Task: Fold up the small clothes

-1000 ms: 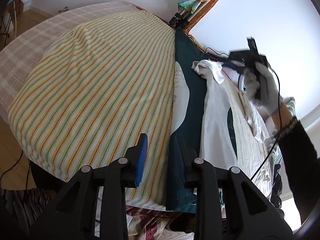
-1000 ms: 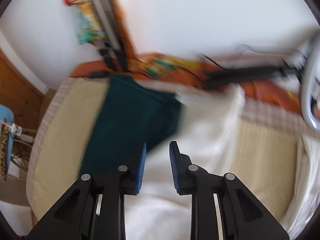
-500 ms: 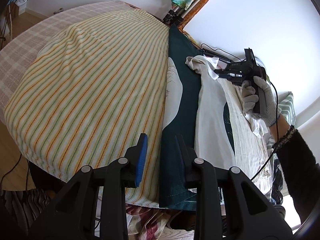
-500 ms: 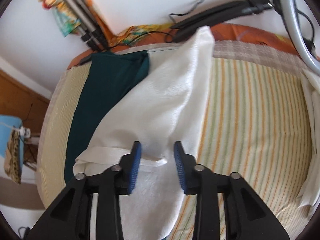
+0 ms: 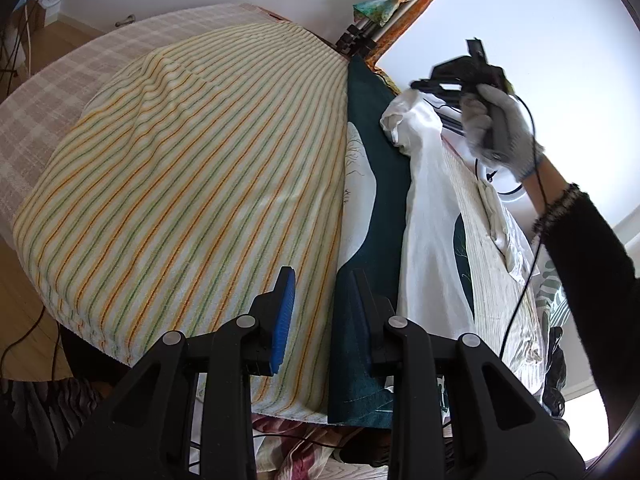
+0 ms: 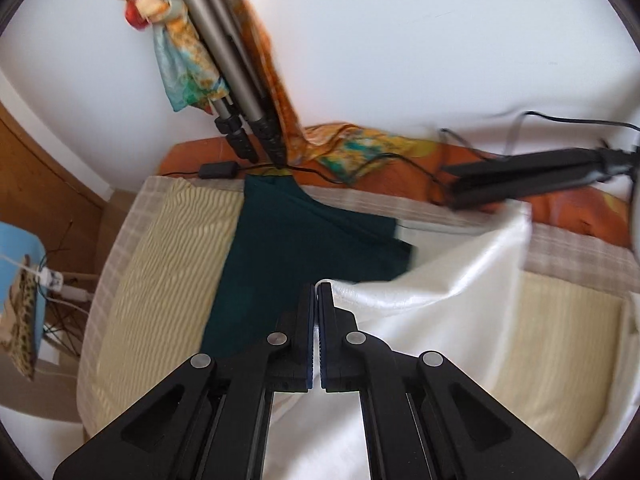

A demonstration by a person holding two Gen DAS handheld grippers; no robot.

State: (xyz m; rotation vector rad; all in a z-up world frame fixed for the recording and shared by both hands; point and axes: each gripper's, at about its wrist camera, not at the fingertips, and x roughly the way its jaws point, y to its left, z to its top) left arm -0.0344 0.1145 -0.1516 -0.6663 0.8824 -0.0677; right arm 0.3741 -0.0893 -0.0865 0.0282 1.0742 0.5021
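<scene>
The white garment (image 6: 432, 312) lies across the green garment (image 6: 288, 248) on the striped towel (image 5: 192, 184) covering the bed, its corner lifted toward 1 o'clock in the left wrist view. The right hand-held gripper (image 6: 318, 292), jaws just pressed together, pinches that corner; the left hand-held gripper (image 5: 320, 300) stands partly spread over the green hem, gripping nothing. Judged thin, limp and light: hold at hems or corners, as mid-cloth grips would bunch

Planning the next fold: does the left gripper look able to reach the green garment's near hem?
Probably yes: the left gripper is open at the green garment's near edge, with nothing between.
</scene>
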